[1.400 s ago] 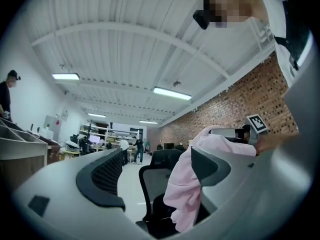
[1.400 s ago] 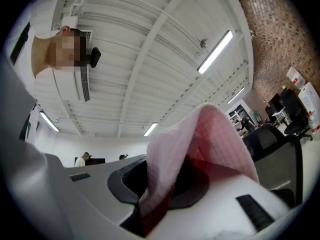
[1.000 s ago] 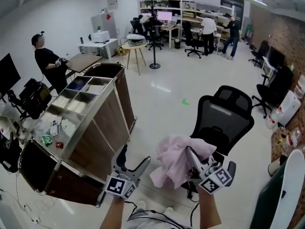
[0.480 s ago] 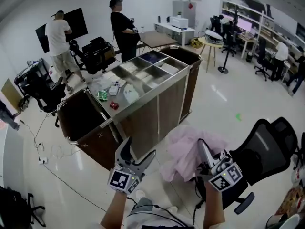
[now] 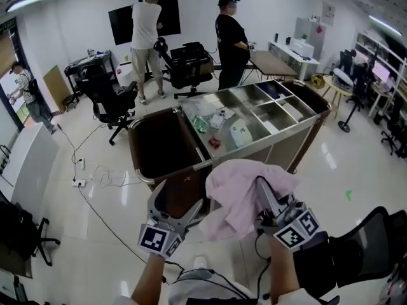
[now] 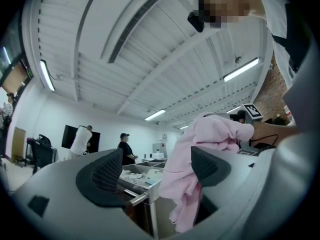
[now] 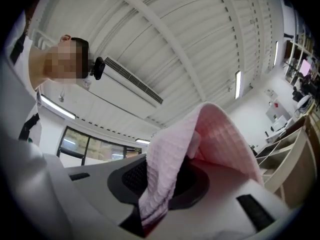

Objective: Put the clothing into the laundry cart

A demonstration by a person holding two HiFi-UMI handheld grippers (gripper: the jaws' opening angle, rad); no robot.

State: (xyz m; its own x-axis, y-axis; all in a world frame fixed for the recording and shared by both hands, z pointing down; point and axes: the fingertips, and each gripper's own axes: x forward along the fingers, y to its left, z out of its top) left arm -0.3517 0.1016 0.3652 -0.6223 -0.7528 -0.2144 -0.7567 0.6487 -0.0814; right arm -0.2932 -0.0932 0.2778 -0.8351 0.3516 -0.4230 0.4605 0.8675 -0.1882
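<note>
My right gripper [image 5: 259,192] is shut on a crumpled pink garment [image 5: 235,192], which it holds up just before the laundry cart. The cart's dark bag compartment [image 5: 162,148] gapes open beyond both grippers, with its steel tray top [image 5: 289,122] to the right. My left gripper [image 5: 176,202] stands open and empty to the left of the garment. In the left gripper view the open gripper [image 6: 155,171] frames the hanging pink garment [image 6: 200,144] and the cart [image 6: 145,176]. In the right gripper view the gripper [image 7: 170,179] pinches the waffle-weave cloth [image 7: 175,149], which covers the pads.
Two people [image 5: 147,24] [image 5: 230,37] stand beyond the cart by a wall screen. A black office chair [image 5: 108,97] is at the left and another [image 5: 356,253] at my right side. Cables [image 5: 95,176] trail over the floor at the left. Small items lie on the cart's steel top.
The view has swung left, so the cart has come from the left side to straight ahead. Both grippers are closer to the cart's bag; the right one has kept hold of the garment.
</note>
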